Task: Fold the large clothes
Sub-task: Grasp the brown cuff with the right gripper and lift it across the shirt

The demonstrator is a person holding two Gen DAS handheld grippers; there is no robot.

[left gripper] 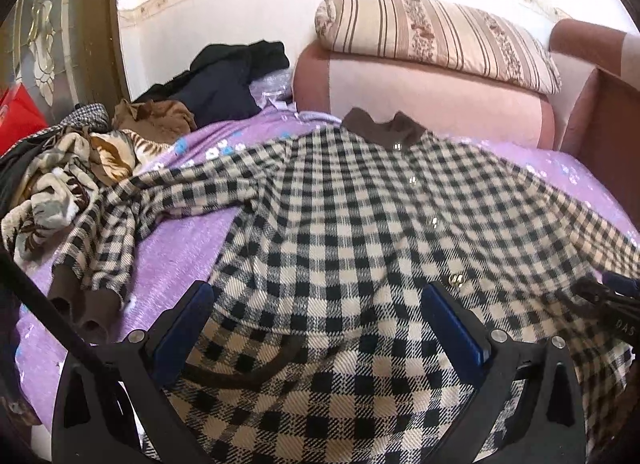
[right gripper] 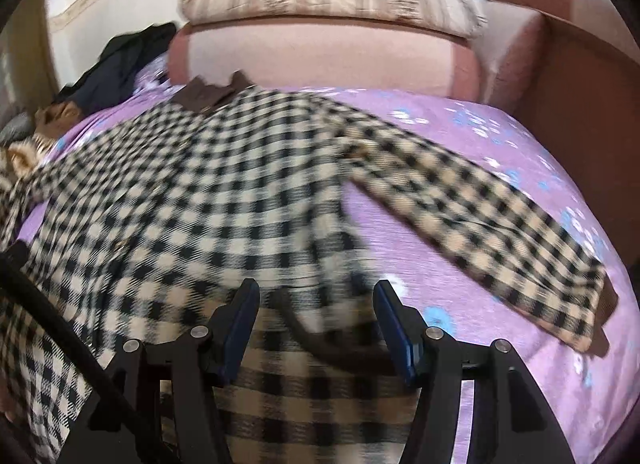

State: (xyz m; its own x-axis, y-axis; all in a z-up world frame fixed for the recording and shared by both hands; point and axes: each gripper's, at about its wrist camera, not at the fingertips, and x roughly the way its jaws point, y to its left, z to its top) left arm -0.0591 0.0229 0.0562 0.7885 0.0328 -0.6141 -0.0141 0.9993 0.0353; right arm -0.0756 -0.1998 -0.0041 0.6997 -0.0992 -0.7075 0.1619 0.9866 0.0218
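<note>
A large black-and-cream checked coat (left gripper: 360,216) with a brown collar (left gripper: 384,126) lies spread face up on the purple bedspread (left gripper: 180,248), collar toward the headboard. Its left sleeve (left gripper: 108,240) lies bent at the left. In the right wrist view the coat (right gripper: 192,200) is blurred and its right sleeve (right gripper: 480,216) stretches out to the right. My left gripper (left gripper: 320,304) is open over the coat's lower hem. My right gripper (right gripper: 316,300) is open over the hem's right part, with cloth between the jaws. The right gripper also shows in the left wrist view (left gripper: 612,296).
A pile of other clothes (left gripper: 64,176) lies at the bed's left, with dark garments (left gripper: 224,80) behind. A pink headboard (left gripper: 420,92) carries a striped rolled quilt (left gripper: 432,32). A brown side panel (right gripper: 580,112) bounds the bed at right.
</note>
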